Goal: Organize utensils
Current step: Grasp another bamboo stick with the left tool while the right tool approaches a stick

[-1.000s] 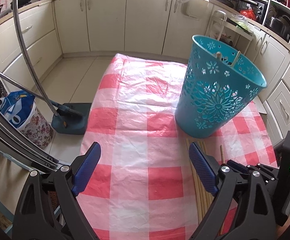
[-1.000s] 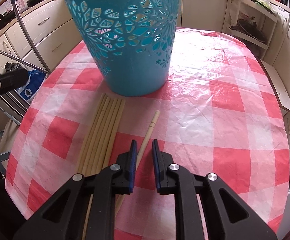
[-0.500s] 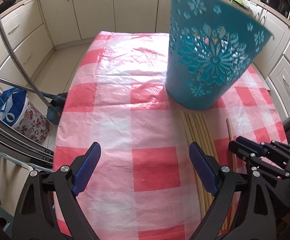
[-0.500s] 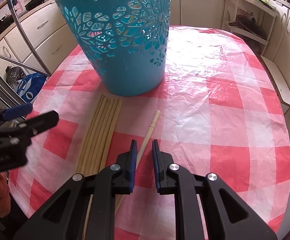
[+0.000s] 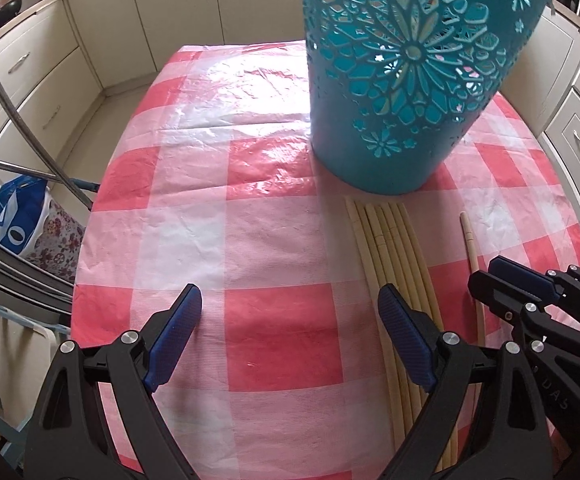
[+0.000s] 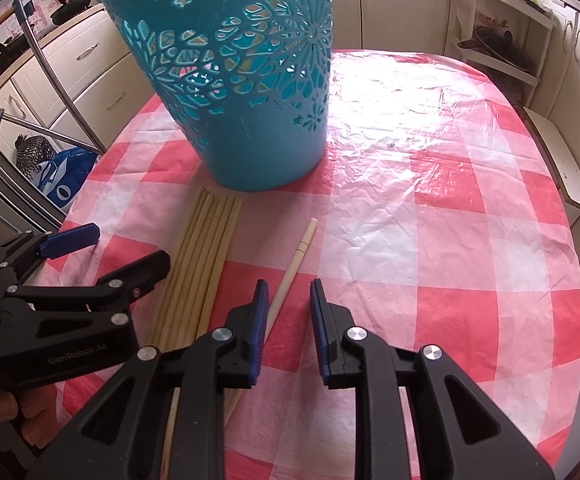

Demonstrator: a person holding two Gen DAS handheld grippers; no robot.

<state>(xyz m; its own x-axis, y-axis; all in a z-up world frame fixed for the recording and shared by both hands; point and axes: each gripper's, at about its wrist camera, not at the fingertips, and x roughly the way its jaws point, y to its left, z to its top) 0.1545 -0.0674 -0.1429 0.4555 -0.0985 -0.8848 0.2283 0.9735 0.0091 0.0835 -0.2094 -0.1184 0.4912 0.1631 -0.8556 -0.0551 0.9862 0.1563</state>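
A teal cut-out basket (image 5: 402, 80) (image 6: 241, 80) stands on the red-and-white checked tablecloth (image 5: 269, 220) (image 6: 430, 200). In front of it lies a bundle of pale chopsticks (image 5: 394, 248) (image 6: 205, 248), with a single chopstick (image 5: 470, 244) (image 6: 298, 252) apart to their right. My right gripper (image 6: 287, 292) (image 5: 490, 280) hovers low over that single chopstick. Its jaws are opening and the stick lies between them near the left pad, unpressed. My left gripper (image 5: 290, 308) (image 6: 105, 252) stands wide open and empty, its right finger over the bundle.
Cream kitchen cabinets (image 5: 49, 92) surround the table. A blue bag (image 5: 13, 216) and a metal chair frame (image 5: 29, 128) stand off the left edge, and a white rack (image 6: 502, 48) sits at the far right. A hand (image 6: 9, 412) holds the left gripper.
My left gripper has come down and closer to the chopstick bundle, beside the right gripper. The right gripper's jaws have widened around the single chopstick, and it has stayed in place.
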